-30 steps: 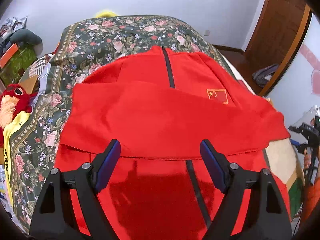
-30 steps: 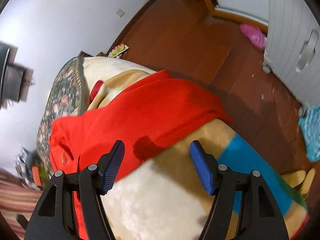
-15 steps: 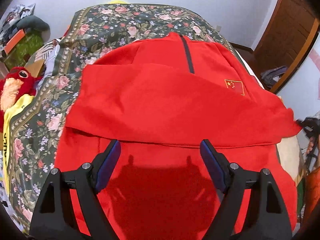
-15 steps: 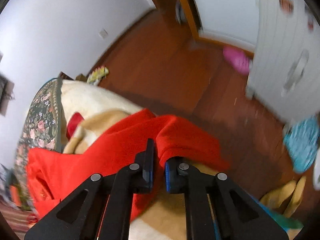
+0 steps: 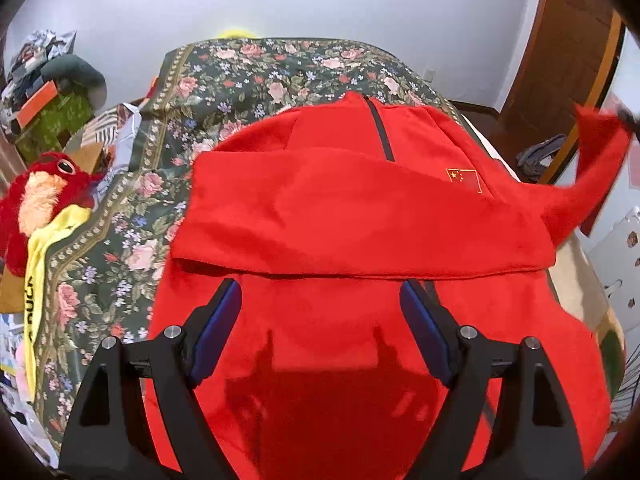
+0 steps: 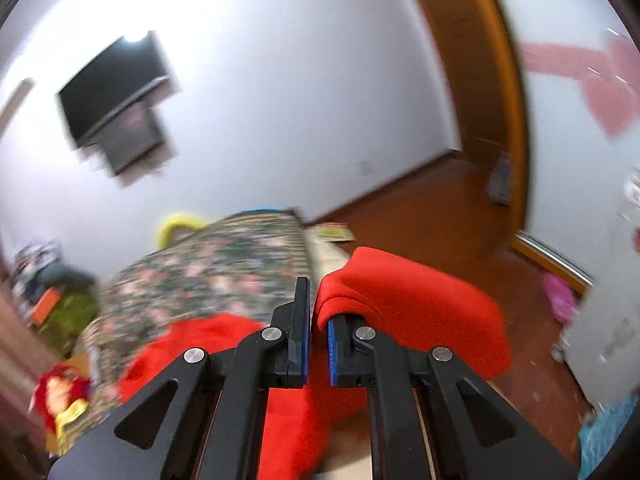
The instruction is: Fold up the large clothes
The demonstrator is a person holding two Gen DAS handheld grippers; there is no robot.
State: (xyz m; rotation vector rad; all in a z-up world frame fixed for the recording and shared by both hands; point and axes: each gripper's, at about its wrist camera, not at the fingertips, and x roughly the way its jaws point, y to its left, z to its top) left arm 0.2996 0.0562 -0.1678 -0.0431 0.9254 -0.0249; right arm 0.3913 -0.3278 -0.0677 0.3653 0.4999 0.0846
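A red fleece jacket (image 5: 360, 216) with a dark zip and a small flag badge lies spread on the floral bedspread (image 5: 224, 80). One sleeve is folded across its chest. My left gripper (image 5: 320, 320) hovers open over the jacket's lower half with nothing between its fingers. The other sleeve (image 5: 596, 152) is lifted into the air at the right edge of the left wrist view. In the right wrist view my right gripper (image 6: 319, 322) is shut on that red sleeve (image 6: 408, 304), and the cloth drapes over its right finger.
A red plush toy (image 5: 44, 196) and a yellow cloth (image 5: 40, 264) lie at the bed's left side, with clutter (image 5: 48, 92) behind. A wooden door (image 5: 560, 52) and wooden floor (image 6: 420, 208) are to the right. A wall television (image 6: 116, 92) hangs opposite.
My right gripper went from open over the sleeve to shut on it, then rose and rolled, lifting the sleeve off the bed. My left gripper shifted slightly over the jacket, still open.
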